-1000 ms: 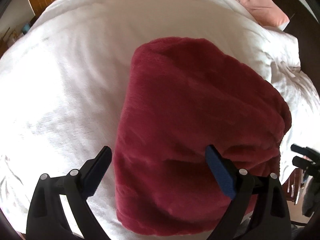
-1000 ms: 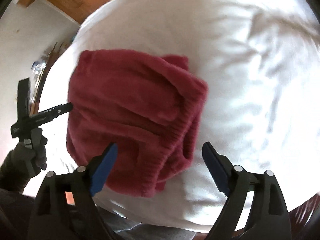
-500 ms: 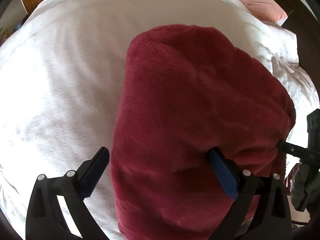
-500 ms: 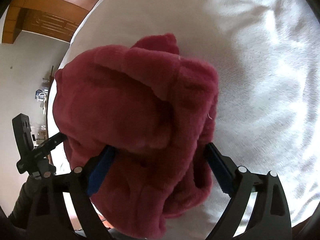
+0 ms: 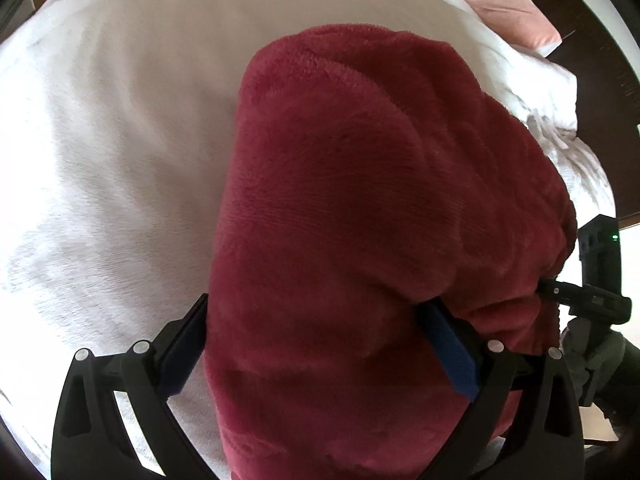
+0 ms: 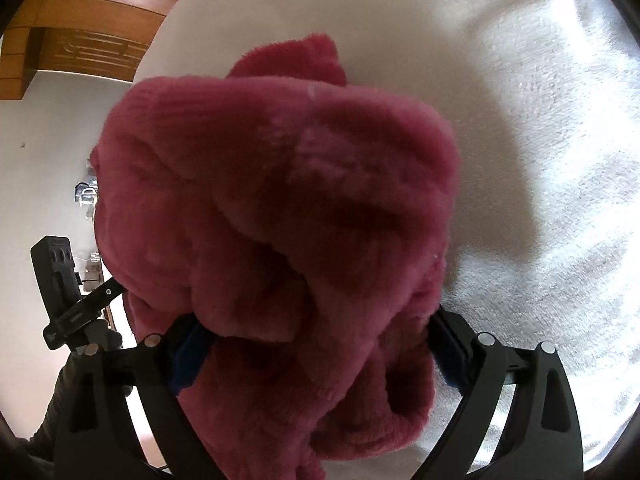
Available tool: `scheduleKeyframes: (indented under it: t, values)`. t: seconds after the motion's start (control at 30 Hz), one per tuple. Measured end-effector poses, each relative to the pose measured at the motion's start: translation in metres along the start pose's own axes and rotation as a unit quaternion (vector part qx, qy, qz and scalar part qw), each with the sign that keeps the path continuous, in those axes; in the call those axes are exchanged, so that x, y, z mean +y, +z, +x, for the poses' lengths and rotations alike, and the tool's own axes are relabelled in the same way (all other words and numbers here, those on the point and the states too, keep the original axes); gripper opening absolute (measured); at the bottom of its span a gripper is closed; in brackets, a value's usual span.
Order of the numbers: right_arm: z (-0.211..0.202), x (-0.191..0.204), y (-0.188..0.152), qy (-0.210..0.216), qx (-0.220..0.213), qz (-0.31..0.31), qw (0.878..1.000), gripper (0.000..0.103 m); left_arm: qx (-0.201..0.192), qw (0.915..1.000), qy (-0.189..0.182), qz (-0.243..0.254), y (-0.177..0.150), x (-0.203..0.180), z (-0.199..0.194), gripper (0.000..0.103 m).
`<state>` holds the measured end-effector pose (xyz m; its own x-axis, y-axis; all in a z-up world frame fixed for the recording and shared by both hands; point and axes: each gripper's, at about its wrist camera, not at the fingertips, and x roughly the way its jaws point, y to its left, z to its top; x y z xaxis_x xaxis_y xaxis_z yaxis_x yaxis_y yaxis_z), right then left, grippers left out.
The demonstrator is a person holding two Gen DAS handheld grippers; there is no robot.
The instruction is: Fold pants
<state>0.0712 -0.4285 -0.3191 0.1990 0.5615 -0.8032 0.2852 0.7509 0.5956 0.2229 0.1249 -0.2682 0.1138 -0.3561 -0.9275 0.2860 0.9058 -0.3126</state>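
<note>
Both wrist views look down, close over pants [image 5: 380,220].

The right gripper [image 6: 316,344] stands with its jaws spread wide, having just been opening, and the bulky red fleece pants [image 6: 280,208] lie bunched between them — the fabric spills over both blue pads and hides most of them. The pants rest in thick, rumpled folds on the white bedspread [image 6: 540,160]. At the left edge the left gripper [image 6: 86,300] reaches toward the cloth's side, held by a gloved hand [image 6: 100,334] — wooden panelling [image 6: 80,28] shows beyond.
</note>
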Motion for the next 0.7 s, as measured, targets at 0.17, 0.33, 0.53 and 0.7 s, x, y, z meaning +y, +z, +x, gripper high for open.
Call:
scheduleKeyframes:
  t: [0.17,0.33,0.53,0.7]
  values:
    - [0.004,-0.001,0.003,0.000,0.003,0.005,1.000,0.097,0.004,0.9995,-0.028,-0.013,-0.001,0.011,0.004,0.098]
    - [0.004,0.001,0.004,-0.009,0.007,0.007,1.000,0.096,0.013,0.9971,-0.063,-0.039,-0.002,0.023,0.008,0.098]
    - [0.004,0.011,0.008,0.001,0.021,-0.001,1.000,0.074,0.030,0.9924,-0.092,-0.076,-0.002,0.039,0.007,0.098]
    - [0.000,0.015,0.007,0.009,0.025,-0.008,1.000,0.059,0.028,0.9898,-0.098,-0.100,-0.009,0.042,0.004,0.097]
